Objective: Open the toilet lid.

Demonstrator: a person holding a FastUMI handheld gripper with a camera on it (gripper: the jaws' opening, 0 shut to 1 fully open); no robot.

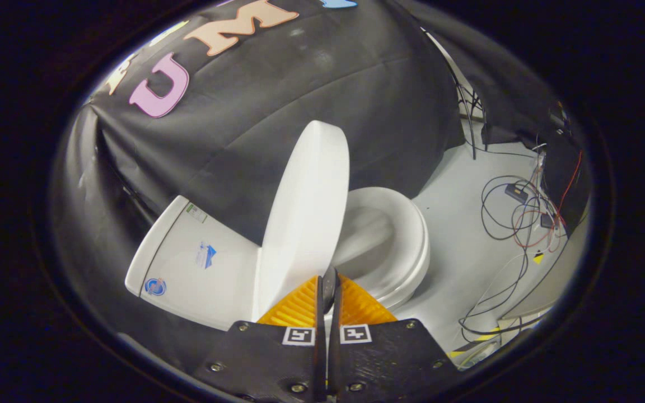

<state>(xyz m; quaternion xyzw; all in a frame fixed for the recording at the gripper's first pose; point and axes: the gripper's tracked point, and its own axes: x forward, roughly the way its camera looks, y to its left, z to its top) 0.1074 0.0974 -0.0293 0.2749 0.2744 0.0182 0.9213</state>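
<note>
A white toilet stands against the black cloth wall, with its tank [188,263] on one side and its seat ring [406,240] lying down over the bowl on the other. The lid [305,212] is raised off the seat and stands nearly upright between tank and bowl. My gripper [328,285] is shut, its two fingers pressed together with only a thin dark slit between them. The fingertips sit right at the lid's near rim, touching or almost touching it. I see nothing of the lid held between the fingers.
A pale floor [468,235] spreads beyond the bowl. Loose black and red cables [524,218] and small boxes lie on it near the far booth wall. Yellow-black tape marks [485,338] the floor beside my fingers.
</note>
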